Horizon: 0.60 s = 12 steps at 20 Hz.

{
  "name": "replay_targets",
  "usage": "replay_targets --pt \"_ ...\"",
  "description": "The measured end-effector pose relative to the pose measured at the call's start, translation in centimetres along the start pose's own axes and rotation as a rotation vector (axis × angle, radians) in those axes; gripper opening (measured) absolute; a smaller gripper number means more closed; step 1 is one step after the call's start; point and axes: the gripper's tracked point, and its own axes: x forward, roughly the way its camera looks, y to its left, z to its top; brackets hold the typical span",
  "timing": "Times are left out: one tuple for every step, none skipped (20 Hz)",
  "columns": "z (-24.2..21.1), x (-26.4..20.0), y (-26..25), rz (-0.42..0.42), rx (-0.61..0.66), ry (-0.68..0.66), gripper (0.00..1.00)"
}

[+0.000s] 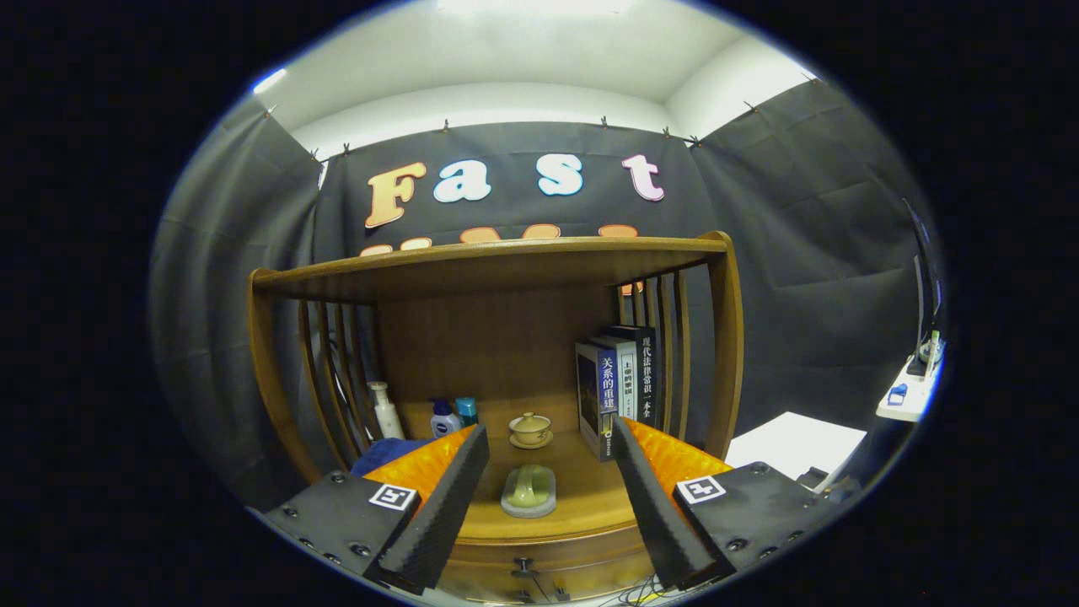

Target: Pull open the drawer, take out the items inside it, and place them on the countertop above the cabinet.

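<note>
Nearest, the hand-held gripper stands wide open, its two fingers splayed apart with nothing between them but air, and it touches nothing. Just below and between the fingertips, at about six o'clock from the gripper's middle, sits the closed wooden drawer of the brown wooden cabinet, with a small dark knob at its front centre; what lies inside cannot be seen. A few thin cables trail beneath it at five o'clock.

Above the drawer front runs the rounded wooden countertop. On it, between the fingers and just ahead of them, rests a pale green soap-like block on a clear oval dish. Farther on, at twelve o'clock from the dish, stands a small beige lidded tea bowl on a saucer. At about ten o'clock, toward the back left, are a blue-and-white pump bottle, a teal-capped container touching close beside it, and a white pump bottle near the slatted side. A blue cloth-like thing peeks out beside the left finger. At two o'clock, upright dark-covered books lean against the right slats.

Over all this spans the curved wooden top shelf, and beyond hangs the black cloth wall. Far off at three o'clock a white table surface shows.
</note>
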Motion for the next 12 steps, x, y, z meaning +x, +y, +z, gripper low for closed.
replay_targets --pt "0.0 -0.1 -0.1 -0.003 -0.001 0.001 0.97" --pt "0.0 -0.2 -0.1 -0.004 -0.004 0.002 0.97" --pt "0.0 -0.3 -0.1 -0.003 -0.008 0.005 0.97" --pt "-0.2 -0.1 0.1 -0.001 -0.008 0.009 0.97" --pt "-0.3 -0.1 0.2 0.001 -0.007 0.012 0.97" --pt "-0.6 0.0 0.3 0.002 -0.004 0.018 0.97" --pt "-0.8 0.1 0.3 0.002 -0.001 0.024 0.97" --pt "-1.1 0.2 0.3 0.002 0.001 0.031 0.97" --pt "-1.3 0.2 0.3 0.002 0.002 0.036 0.97" --pt "-1.5 0.3 0.2 0.002 0.003 0.041 0.97" --pt "-1.7 0.4 0.3 0.002 0.004 0.045 0.97" --pt "-1.9 0.4 0.3 0.002 0.004 0.05 0.97"
